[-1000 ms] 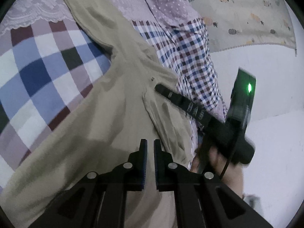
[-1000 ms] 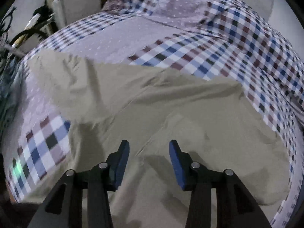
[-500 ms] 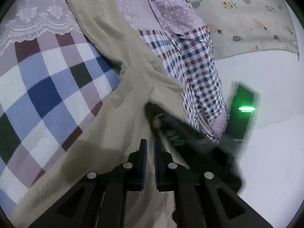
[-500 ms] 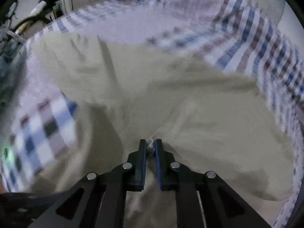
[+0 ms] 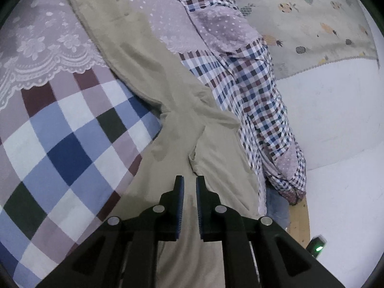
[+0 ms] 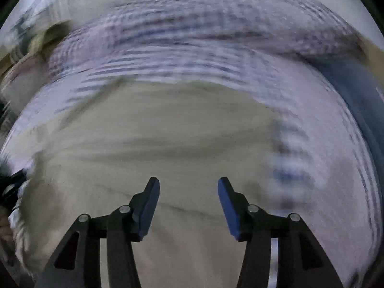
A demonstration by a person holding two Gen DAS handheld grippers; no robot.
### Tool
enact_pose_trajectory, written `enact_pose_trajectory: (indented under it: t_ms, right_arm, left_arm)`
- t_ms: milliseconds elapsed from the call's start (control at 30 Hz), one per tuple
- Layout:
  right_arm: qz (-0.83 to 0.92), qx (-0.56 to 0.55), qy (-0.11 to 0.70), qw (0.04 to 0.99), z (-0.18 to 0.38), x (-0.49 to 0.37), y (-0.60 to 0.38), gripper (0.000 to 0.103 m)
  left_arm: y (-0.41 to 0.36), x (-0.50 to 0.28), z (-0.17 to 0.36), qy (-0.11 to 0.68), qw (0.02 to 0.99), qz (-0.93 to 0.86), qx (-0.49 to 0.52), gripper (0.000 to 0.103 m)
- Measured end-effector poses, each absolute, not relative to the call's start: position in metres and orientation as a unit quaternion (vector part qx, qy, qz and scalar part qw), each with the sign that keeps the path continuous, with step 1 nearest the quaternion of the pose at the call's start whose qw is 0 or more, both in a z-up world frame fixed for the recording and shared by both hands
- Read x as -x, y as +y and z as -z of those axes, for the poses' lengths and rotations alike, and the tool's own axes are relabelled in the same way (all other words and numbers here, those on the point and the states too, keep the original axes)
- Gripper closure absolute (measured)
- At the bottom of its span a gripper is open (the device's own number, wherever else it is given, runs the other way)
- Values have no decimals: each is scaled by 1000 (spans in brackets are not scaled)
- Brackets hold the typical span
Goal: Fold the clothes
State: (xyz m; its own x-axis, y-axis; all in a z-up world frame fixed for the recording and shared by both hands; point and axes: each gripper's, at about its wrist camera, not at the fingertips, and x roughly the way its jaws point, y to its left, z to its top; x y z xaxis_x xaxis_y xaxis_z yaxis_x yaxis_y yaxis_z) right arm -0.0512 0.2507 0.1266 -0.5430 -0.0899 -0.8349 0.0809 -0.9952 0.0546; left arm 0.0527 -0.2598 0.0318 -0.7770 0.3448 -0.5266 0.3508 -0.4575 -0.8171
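Khaki trousers point(image 5: 172, 100) lay stretched over the checked bedspread point(image 5: 60, 144), bunched mid-length. Left gripper point(image 5: 190, 184) nearly closed, empty; right gripper point(image 6: 188, 187) spread wide above cloth. Mid-fold seemingly; fresh edge grip needed.

The left gripper point(image 5: 189, 183), a black two-finger tool with blue-faced pads, enters its own view from 6 o'clock and points toward 12 o'clock. Its two fingers point(image 5: 178, 192) stand upright and parallel with only a narrow slit between them; whether any cloth is pinched in that slit cannot be told.

The right gripper point(image 6: 188, 187), of the same black build with blue pads, also rises from 6 o'clock in its own view. Its fingers point(image 6: 150, 199) are spread wide, tips splayed toward 11 and 1 o'clock, with nothing between them. That view is heavily smeared by motion blur.
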Motion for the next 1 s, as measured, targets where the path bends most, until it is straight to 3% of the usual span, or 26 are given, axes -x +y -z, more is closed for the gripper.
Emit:
enact_pose_trajectory:
  t_ms: [100, 200, 500, 767, 900, 1000]
  right_arm:
    - [865, -499, -47, 13, -114, 41, 310, 48]
    - [854, -515, -67, 22, -95, 33, 331, 48]
    - [852, -517, -47, 66, -52, 57, 323, 49]
    - [865, -485, -97, 81, -69, 84, 352, 49]
    - [868, -471, -127, 90, -85, 115, 364, 49]
    - [865, -463, -165, 100, -91, 142, 374, 49]
  left_arm:
    - [-254, -51, -40, 500, 4, 802, -326, 69]
    - [-249, -47, -44, 475, 10, 818, -324, 60]
    - [-236, -39, -54, 413, 22, 856, -309, 57]
    - [-227, -13, -59, 348, -6, 884, -314, 53]
    - [-234, 5, -64, 350, -36, 878, -325, 40]
    - [-234, 20, -64, 340, -59, 873, -346, 39]
